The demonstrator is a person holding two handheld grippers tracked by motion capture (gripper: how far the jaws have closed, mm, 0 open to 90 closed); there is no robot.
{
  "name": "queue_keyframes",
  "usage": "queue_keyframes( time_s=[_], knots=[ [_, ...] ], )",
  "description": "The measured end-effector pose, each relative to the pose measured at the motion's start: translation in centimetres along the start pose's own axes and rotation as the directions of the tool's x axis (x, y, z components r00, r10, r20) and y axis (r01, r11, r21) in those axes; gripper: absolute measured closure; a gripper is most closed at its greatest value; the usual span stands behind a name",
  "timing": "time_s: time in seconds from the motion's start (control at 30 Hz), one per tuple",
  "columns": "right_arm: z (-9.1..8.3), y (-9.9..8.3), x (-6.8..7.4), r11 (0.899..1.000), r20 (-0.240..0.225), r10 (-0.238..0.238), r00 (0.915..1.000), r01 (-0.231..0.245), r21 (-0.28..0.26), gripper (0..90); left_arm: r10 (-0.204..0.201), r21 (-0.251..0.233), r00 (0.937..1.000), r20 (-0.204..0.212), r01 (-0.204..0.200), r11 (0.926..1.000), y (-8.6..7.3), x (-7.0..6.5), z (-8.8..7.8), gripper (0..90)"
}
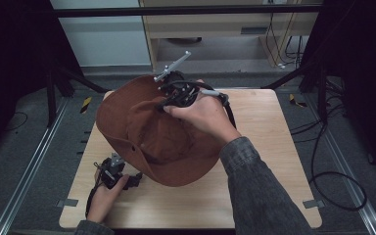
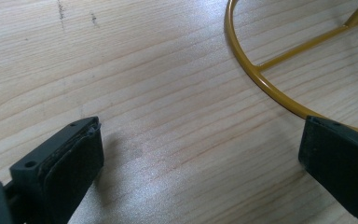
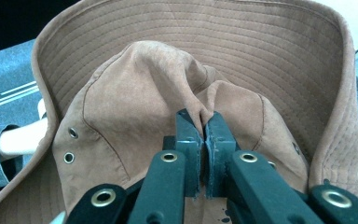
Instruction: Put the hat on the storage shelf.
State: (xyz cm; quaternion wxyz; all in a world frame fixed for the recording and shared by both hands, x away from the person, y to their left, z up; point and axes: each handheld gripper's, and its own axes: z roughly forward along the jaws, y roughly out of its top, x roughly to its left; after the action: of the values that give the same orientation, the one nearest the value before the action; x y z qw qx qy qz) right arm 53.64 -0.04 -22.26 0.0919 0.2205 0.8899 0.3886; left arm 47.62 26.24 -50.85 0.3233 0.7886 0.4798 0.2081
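Brown suede-like bucket hat point(image 1: 161, 142), stitched brim, metal eyelets, crown pinched in a fold between the closed jaws of the right gripper point(image 3: 204, 126), held above the wooden table point(image 1: 274, 147); left gripper point(image 2: 200, 154) spread wide beside a yellow wire ring point(image 2: 256, 74).

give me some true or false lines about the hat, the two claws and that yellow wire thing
1. The right claw is shut on a pinch of the hat's crown. True.
2. The left claw grips the hat's brim. False: it is open, with bare table between its jaws.
3. The hat is brown. True.
4. The wire ring is blue. False: it is yellow.
5. The ring lies beside one jaw of the left claw. True.
6. The left hand holds its claw above the hat. False: it is low, at the table's near left, beside the brim.
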Motion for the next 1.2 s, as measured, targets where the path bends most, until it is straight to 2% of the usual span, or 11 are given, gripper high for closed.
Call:
queue_keyframes(
  time_s=[1.2],
  knots=[
    [1.7, -0.5, 0.2, 0.999, -0.017, 0.008, 0.9998, -0.008, 0.032, 83.0, 0.005, 0.001, 1.0, 0.003, -0.005, 1.0, 0.0, -0.1, 0.0, 0.0]
  ],
)
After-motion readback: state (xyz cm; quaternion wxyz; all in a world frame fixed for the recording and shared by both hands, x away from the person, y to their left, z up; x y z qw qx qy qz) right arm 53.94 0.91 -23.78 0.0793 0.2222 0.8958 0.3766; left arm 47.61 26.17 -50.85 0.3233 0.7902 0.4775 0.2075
